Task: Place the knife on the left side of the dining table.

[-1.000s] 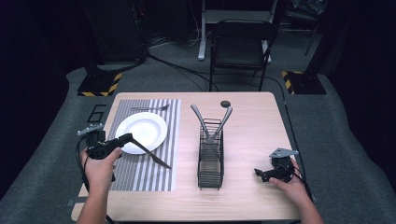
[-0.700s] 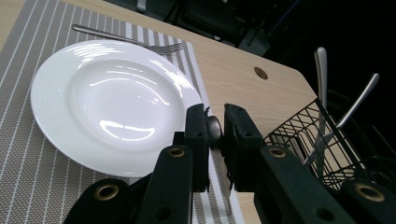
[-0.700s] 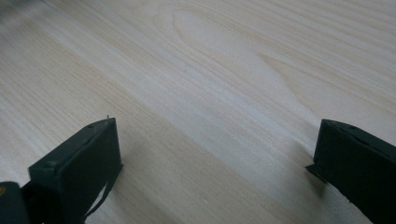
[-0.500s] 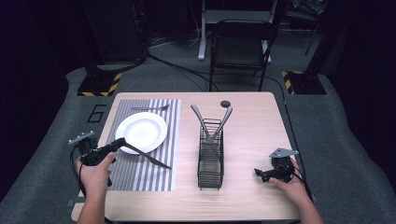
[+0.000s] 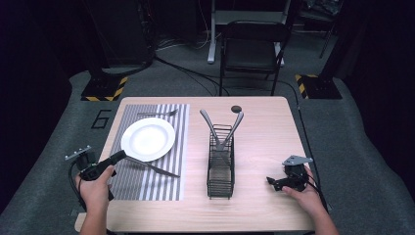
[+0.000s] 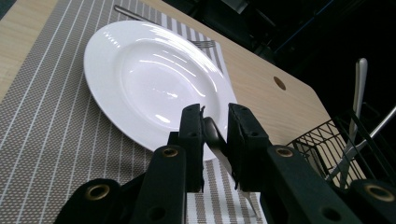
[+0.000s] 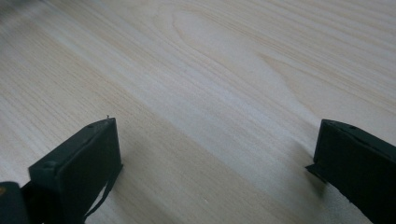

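Down at the near left of the table (image 5: 264, 127), the left gripper (image 5: 119, 156) sits low over the striped mat (image 5: 128, 186), its tips at the near rim of the plate (image 5: 148, 139). In the left gripper view the knife (image 6: 215, 140) lies between the two black jaws; its rounded handle end shows in the narrow gap, and its blade runs back under the gripper toward the bottom of the frame. The jaws have just been easing apart, and a sliver of daylight shows on either side of the handle, so the pads look to be off it rather than pinching it. From above, the knife (image 5: 157, 169) rests on the mat just beside the plate, slanting from the gripper's tips toward the near right; its handle end is close against the plate's rim, though whether it touches I cannot tell.

A fork (image 5: 157, 113) lies across the mat on the far side of the plate. The wire rack (image 5: 221, 169) stands at mid-table, with two utensils leaning out of its far end.

Over at the near right the right gripper (image 5: 270, 182) lies low on bare wood, well apart from everything else. Its jaws are spread wide in the right gripper view, with plain tabletop between them.
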